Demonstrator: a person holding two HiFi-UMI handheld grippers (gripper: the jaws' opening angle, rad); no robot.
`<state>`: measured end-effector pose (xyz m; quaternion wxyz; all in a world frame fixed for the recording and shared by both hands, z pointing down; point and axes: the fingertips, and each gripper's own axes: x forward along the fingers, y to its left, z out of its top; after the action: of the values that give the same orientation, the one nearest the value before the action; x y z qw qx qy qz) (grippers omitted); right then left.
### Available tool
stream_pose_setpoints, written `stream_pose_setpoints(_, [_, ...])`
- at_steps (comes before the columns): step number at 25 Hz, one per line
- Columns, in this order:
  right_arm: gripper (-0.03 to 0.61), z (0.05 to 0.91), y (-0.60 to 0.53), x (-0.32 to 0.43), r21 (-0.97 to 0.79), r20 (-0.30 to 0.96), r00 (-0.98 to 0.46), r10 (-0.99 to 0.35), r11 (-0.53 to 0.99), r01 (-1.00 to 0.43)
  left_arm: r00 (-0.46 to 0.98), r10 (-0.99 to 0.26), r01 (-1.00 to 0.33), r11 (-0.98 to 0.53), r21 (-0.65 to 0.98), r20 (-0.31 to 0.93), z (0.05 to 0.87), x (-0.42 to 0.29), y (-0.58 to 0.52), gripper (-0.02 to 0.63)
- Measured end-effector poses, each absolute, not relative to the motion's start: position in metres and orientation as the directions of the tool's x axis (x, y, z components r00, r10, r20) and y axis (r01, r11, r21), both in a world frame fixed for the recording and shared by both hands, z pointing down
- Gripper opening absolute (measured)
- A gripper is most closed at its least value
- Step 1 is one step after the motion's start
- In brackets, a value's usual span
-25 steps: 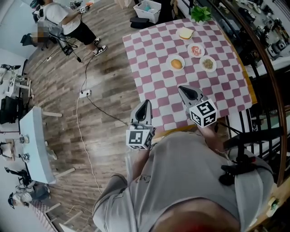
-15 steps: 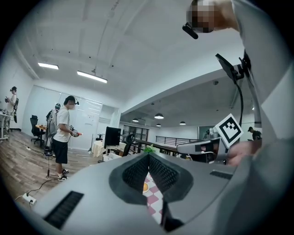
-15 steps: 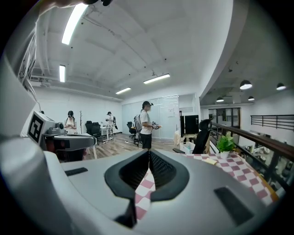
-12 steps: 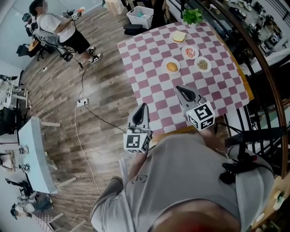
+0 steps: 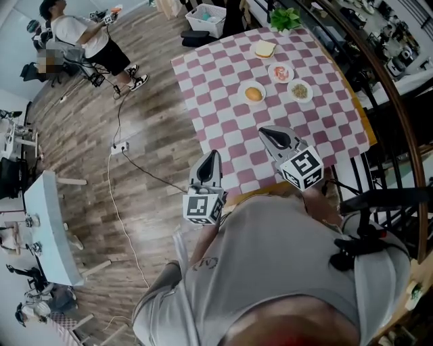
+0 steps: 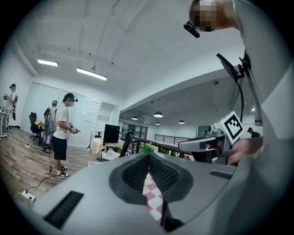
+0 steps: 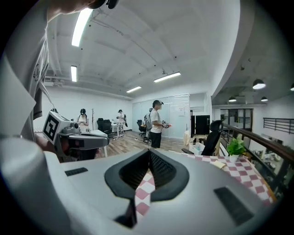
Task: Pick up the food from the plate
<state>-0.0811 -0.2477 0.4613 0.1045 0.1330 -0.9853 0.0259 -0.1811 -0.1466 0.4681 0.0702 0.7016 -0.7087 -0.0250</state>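
- Overhead, the table [image 5: 216,101] shows as a square covered in pink-and-white checks, standing on a wood-plank floor [image 5: 145,115].
- A dark railing [image 5: 398,101] curves past the table's right side. A small green plant [image 5: 284,18] sits at the table's far edge, and a white bin [image 5: 205,18] stands on the floor just beyond the far corner.
- Out on the floor a power strip [image 5: 120,145] lies with its cable trailing. A person [image 5: 81,32] in a white top and dark shorts stands well away from the table (more small figures show further back in the right gripper view).
- Strip lights [image 7: 81,25] run along a white ceiling.
- Four white plates [image 5: 242,94] are grouped in the far half of the table, each with something to eat on it.
- A round golden-brown bun [image 5: 253,94] is nearest the grippers, and a pale slice of bread [image 5: 264,48] is farthest away.
- A red-and-white serving [image 5: 281,72] lies between those two, off to the right, and a speckled brownish heap [image 5: 299,90] lies beside the bun.
- The left gripper [image 5: 212,157] hangs at the table's near-left edge, its jaws pressed together with nothing between them.
- The right gripper [image 5: 265,132] is over the near part of the checks, well apart from every plate. Its jaws are likewise closed tip to tip and empty.
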Motion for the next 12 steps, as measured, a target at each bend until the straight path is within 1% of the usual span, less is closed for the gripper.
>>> stream_pose_setpoints(2, [0.014,0.461,-0.253,-0.08,-0.028,0.213,-0.939,-0.271,0.959,-0.283,0.0,-0.997,-0.991,0.01,0.136,0.077,0.47,-0.179,-0.147,0.009])
stream_pose_setpoints(4, [0.016,0.456,-0.263,-0.076,-0.046,0.186,-0.928,-0.322,0.941,-0.336,-0.001,-0.997,-0.992,0.012,0.127,0.081,0.471,-0.178,-0.145,0.009])
stream_pose_setpoints(6, [0.225,0.452,-0.273,-0.071,-0.065,0.159,-0.917,-0.367,0.922,-0.381,-0.004,-0.997,-0.993,0.012,0.116,0.073,0.47,-0.178,-0.144,0.009])
stream_pose_setpoints(8, [0.232,0.451,-0.279,-0.07,-0.08,0.155,-0.912,-0.379,0.916,-0.394,-0.008,-0.998,-0.993,0.016,0.118,0.066,0.468,-0.179,-0.144,0.009])
stream_pose_setpoints(12, [0.232,0.456,-0.28,-0.075,-0.102,0.179,-0.915,-0.361,0.918,-0.382,-0.01,-0.998,-0.995,0.017,0.103,0.066,0.462,-0.183,-0.146,0.009])
